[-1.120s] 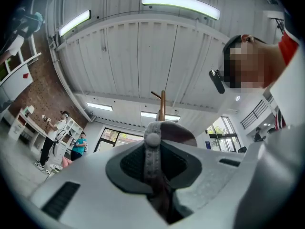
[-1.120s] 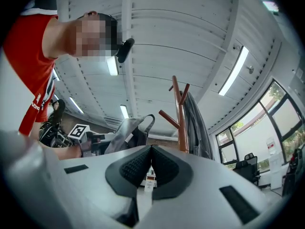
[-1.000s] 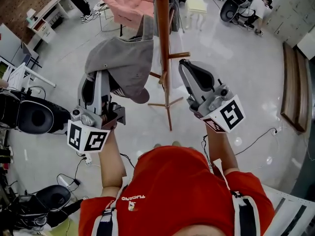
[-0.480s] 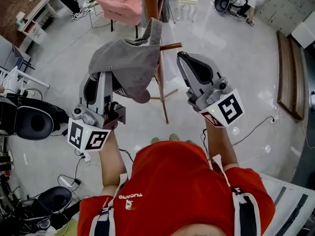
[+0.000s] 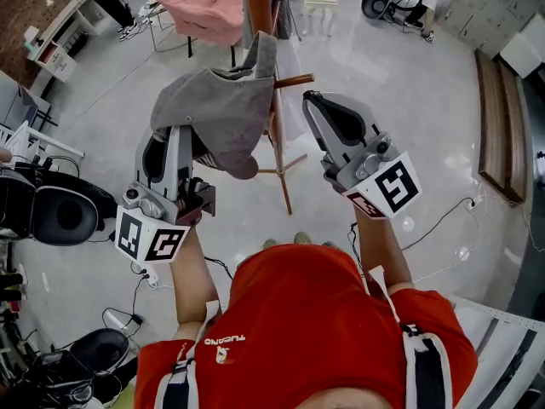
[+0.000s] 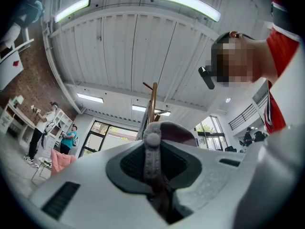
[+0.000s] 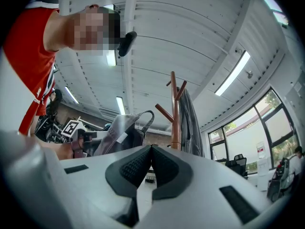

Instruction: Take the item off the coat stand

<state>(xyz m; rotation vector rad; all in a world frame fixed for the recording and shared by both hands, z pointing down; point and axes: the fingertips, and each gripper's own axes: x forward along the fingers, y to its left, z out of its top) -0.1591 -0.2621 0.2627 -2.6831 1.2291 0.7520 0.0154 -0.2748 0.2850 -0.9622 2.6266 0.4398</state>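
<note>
The left gripper (image 5: 173, 139) is clamped on the grey cap (image 5: 213, 109), which it holds up just beside the pole of the coat stand (image 5: 278, 135). The right gripper (image 5: 312, 100) is closed and empty, level with a peg.

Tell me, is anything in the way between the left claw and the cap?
No, nothing is. The left claw is pinching the gray cap, so there is no gap for anything to block. The stand rises just beyond the cap. The right claw is shut and empty.
</note>
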